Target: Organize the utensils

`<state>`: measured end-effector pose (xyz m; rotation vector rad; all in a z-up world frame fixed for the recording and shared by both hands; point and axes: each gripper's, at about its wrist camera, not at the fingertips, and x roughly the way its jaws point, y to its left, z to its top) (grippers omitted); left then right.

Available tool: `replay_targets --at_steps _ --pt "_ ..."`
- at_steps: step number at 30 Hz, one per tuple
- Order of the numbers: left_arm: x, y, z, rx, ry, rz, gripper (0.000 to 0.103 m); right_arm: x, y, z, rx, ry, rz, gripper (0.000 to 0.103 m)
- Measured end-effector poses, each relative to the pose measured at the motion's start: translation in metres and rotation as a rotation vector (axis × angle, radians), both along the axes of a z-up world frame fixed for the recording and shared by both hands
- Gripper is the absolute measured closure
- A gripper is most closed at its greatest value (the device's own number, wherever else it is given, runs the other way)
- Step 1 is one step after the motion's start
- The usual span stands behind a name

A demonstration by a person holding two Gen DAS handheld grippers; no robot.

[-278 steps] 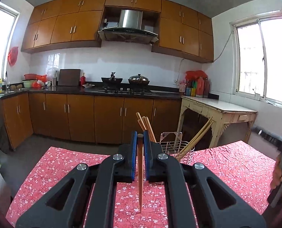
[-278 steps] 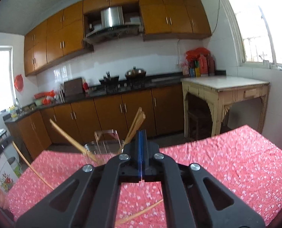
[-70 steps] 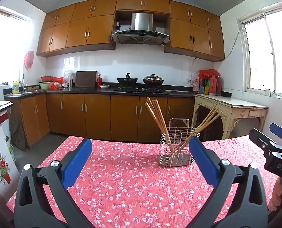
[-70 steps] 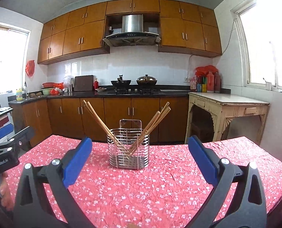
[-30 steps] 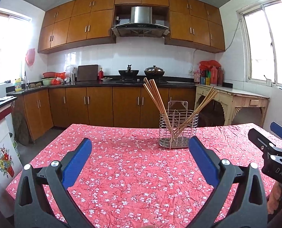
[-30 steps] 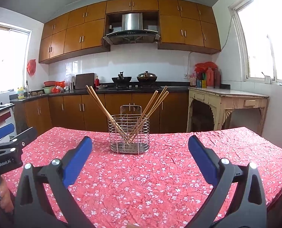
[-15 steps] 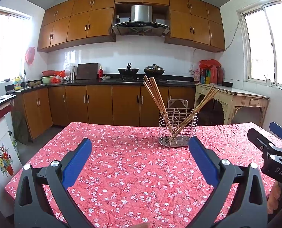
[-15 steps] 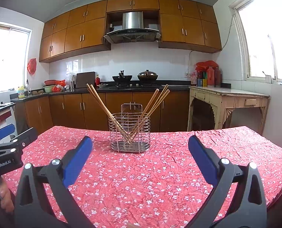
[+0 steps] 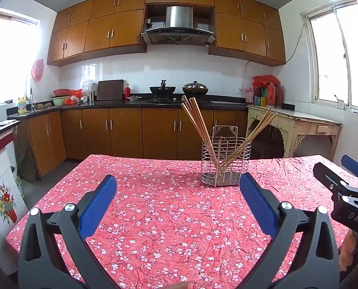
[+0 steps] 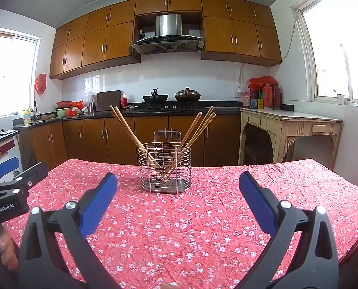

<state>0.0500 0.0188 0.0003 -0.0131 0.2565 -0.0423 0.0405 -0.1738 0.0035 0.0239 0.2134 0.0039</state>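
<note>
Your left gripper (image 9: 177,187) and right gripper (image 10: 178,185) both hang spread wide and empty over the red floral tablecloth (image 10: 203,228), well back from the oval wire utensil basket (image 10: 165,168), where the long wooden chopsticks (image 10: 130,132) stand leaning in two bunches. They look light, stiff and smooth, so pinch one mid-shaft, squarely across its width, if any needs moving

My left gripper (image 9: 177,184) and right gripper (image 10: 178,183) are alike: black angular arms, silver screws, long blue pads (image 9: 96,206). I read white "GenRobot.AI" lettering on the left body, "DAS" on the right
</note>
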Motion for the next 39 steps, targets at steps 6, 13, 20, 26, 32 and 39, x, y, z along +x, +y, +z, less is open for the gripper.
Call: replay_targets --at_steps 6,13,20,26,32,39 --pt "-0.0001 -0.0007 -0.0001 0.001 0.002 -0.002 0.002 0.0023 0.0003 -0.0025 0.004 0.001 -0.002 0.004" --pt "0.0003 -0.0006 -0.0002 0.001 0.003 -0.001 0.002 0.0019 0.0006 -0.0045 0.005 0.001 0.000 0.004" --pt "0.0004 -0.0009 -0.0005 0.001 0.005 -0.001 0.002 0.0016 0.0007 -0.0047 0.008 0.002 0.000 0.004" --pt "0.0004 -0.0006 -0.0004 0.001 0.005 -0.002 0.002 0.0020 0.0002 -0.0044 0.012 0.003 0.000 0.004" --pt "0.0009 -0.0005 -0.0017 -0.001 0.007 -0.004 0.002 0.0021 -0.0010 -0.0041 0.013 0.004 0.001 0.004" --pt "0.0011 -0.0011 -0.0050 0.000 0.010 -0.007 0.002 0.0024 -0.0013 -0.0046 0.015 0.004 0.002 0.004"
